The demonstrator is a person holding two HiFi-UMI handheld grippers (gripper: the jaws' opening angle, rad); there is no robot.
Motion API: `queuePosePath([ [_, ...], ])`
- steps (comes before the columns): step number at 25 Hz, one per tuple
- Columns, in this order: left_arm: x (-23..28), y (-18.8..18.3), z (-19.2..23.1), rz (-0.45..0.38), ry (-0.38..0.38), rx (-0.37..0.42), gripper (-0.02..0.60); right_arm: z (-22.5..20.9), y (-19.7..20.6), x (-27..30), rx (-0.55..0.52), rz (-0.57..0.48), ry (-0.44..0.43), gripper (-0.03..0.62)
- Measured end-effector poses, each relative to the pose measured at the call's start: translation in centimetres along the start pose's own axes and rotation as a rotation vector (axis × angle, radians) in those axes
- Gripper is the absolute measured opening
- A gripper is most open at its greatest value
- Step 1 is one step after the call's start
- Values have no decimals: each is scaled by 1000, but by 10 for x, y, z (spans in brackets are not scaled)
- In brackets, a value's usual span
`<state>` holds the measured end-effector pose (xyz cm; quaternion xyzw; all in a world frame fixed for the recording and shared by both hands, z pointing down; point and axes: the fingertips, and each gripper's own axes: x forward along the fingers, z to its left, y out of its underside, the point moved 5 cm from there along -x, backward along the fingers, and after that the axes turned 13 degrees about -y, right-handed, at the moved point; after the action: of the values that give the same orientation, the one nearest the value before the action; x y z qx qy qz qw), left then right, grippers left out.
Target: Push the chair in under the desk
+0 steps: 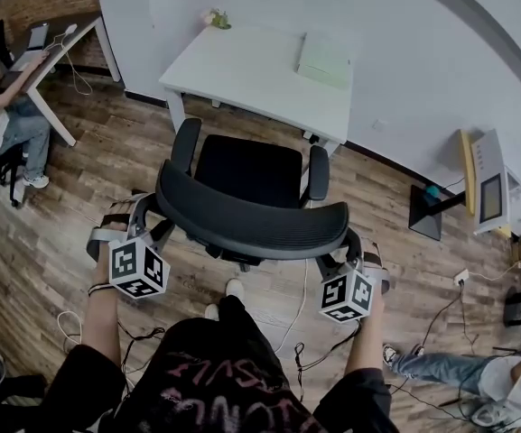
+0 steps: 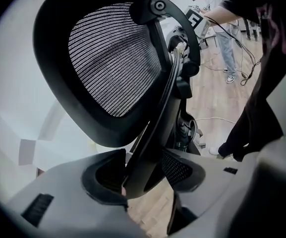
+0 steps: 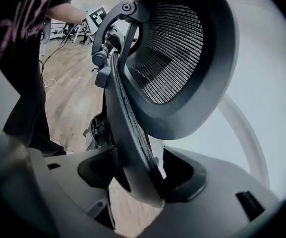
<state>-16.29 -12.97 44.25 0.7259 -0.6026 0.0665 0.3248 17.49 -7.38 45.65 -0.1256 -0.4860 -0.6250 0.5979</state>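
I stood behind the black mesh office chair [image 1: 246,183] on the brown wooden floor [image 1: 134,152]. The chair faced away from me, toward the white counter [image 1: 242,70] by the white wall. The front of its seat was just beside the near edge of the counter. From the head view I could not tell if any of the seat was under it. Most of the chair was out in the open, with both armrests on my side of the counter's edge.

My left gripper [image 1: 156,219] was on the left side of the chair's back. In the left gripper view, its grey fingers [image 2: 182,170] were closed narrow on the black rim of the back, one on each side of it. The oval mesh headrest [image 2: 110,58] rose above them.

My right gripper [image 1: 350,246] was on the right side of the back. In the right gripper view, its fingers [image 3: 95,167] also pinched the black rim of the back between them. The headrest showed there too.

A flat pale green box [image 1: 325,59] lay on the counter near the wall, and a small pink and green thing [image 1: 215,18] sat at the far corner. A person [image 1: 7,106] sat at another table far to the left.
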Motion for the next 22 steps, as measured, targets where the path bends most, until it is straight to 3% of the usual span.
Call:
queuePosePath([
  [22, -18, -16, -19, 24, 6, 8, 235, 2, 17, -8, -27, -6, 24, 271],
])
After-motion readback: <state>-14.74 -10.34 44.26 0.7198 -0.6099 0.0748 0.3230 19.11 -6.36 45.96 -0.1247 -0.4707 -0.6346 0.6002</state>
